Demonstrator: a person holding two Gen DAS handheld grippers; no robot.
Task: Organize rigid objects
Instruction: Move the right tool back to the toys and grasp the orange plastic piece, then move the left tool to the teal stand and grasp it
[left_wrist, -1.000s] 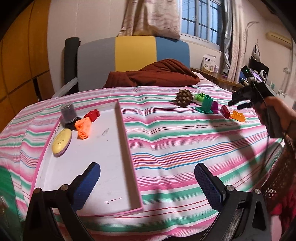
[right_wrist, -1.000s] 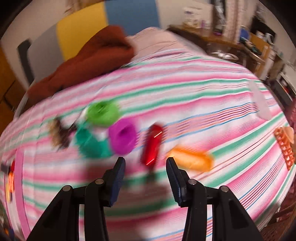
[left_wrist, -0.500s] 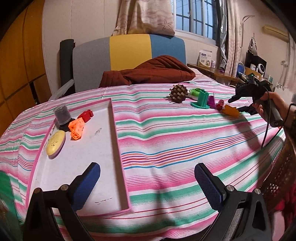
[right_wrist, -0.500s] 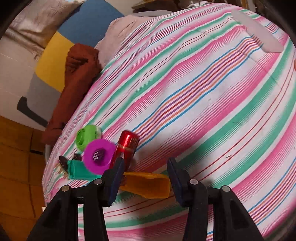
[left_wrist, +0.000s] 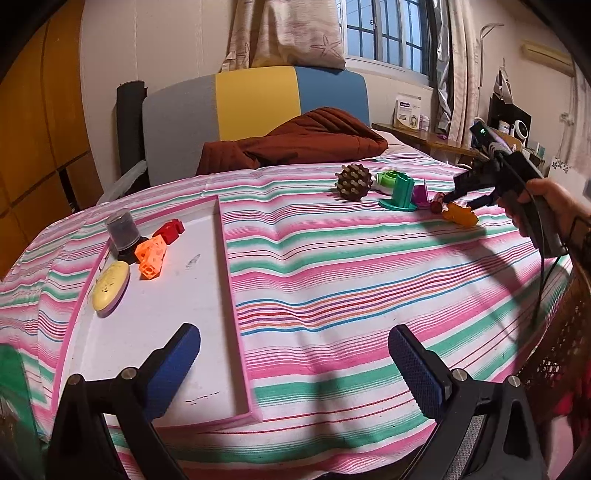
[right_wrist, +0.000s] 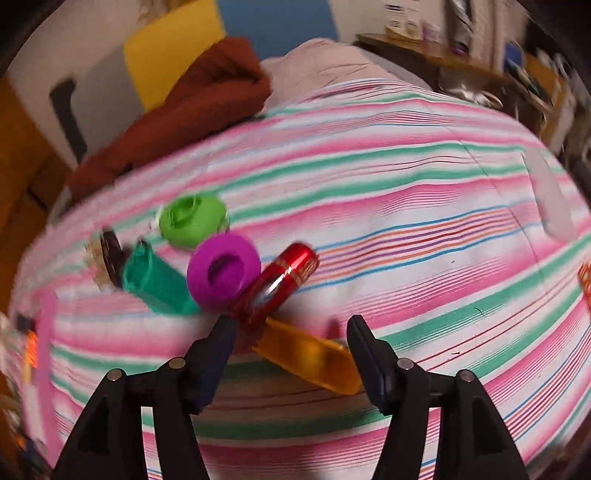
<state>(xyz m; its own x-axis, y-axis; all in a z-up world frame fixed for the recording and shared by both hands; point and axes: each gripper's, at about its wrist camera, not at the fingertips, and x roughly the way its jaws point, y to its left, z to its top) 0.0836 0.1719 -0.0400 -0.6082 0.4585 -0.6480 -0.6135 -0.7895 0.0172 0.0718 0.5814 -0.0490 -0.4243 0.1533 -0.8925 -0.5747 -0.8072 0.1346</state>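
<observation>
Right wrist view: the right tool (right_wrist: 290, 345) hangs low over the striped bed cover (right_wrist: 406, 206) with its jaws apart; they have just been widening, and the orange piece (right_wrist: 310, 356) lies between them, untouched by either pad as far as the blur allows. The red tube (right_wrist: 282, 282) lies just beyond it, its near end touching or nearly touching the orange piece, and leans against the purple ring (right_wrist: 223, 275). Behind are a teal stand (right_wrist: 153, 282) and a green ring (right_wrist: 192, 219).

The step in hand looks like picking the orange piece. It lies slantwise to the jaws, so a slight roll of the wrist to cross its narrow width would give a surer pinch than closing along its length. The left pad sits close to the red tube's end; I would shift a little toward the piece's free end so the tube is not caught or nudged into the ring. The bed is soft, so pressing down may tip the piece; better to close gently at its level, then lift straight up.

In the left wrist view the left tool (left_wrist: 293, 363) waits wide open and empty above the near end of the pink tray (left_wrist: 225, 258), where a yellow oval (left_wrist: 110, 288), orange blocks (left_wrist: 150, 256), a red block (left_wrist: 169, 230) and a dark jar (left_wrist: 121, 232) already lie. The bare tray floor beside them is the likely drop spot.
</observation>
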